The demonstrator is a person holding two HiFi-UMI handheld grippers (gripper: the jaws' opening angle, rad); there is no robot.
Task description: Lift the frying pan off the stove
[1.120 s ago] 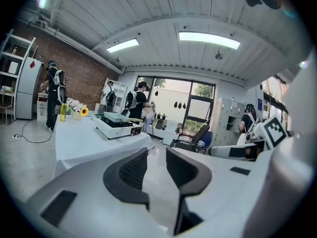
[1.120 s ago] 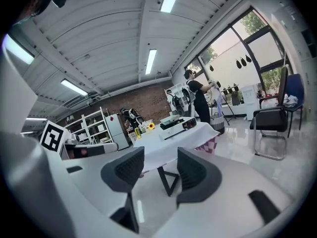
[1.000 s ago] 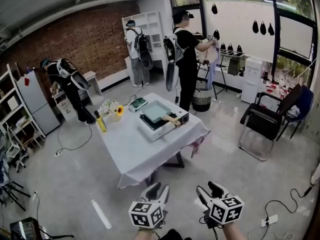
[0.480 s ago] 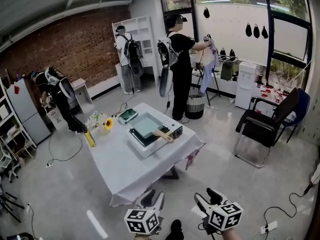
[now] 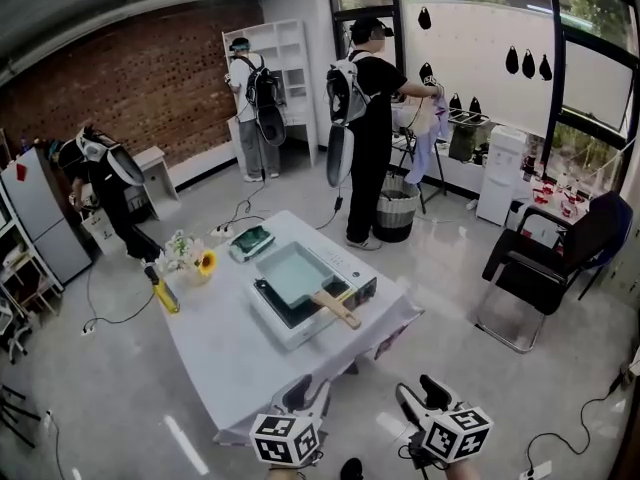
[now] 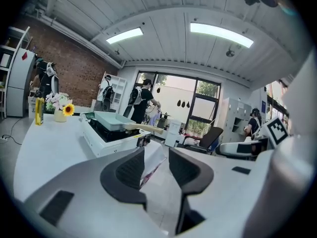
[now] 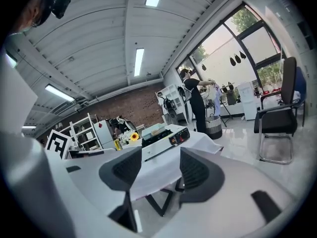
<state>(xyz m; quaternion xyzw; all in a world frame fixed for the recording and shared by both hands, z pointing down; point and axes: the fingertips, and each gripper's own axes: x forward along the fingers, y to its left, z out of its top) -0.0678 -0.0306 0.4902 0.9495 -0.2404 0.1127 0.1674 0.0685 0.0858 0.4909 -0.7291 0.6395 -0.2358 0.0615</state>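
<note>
A pale green square frying pan with a wooden handle sits on a white portable stove, on a table under a white cloth. The handle points toward me. Both grippers hang low, short of the table's near edge and well away from the pan. My left gripper has its jaws opening with nothing between them. My right gripper stands open and empty. The left gripper view shows the pan beyond the left gripper. Past the right gripper, the right gripper view shows the stove.
On the table's far left stand a sunflower vase, a yellow bottle and a green flat object. A black chair is at the right. A person stands beyond the table by a basket. Cables lie on the floor.
The table and stove have come nearer and lower in the head view. Both grippers stay at the bottom edge, still off the table.
</note>
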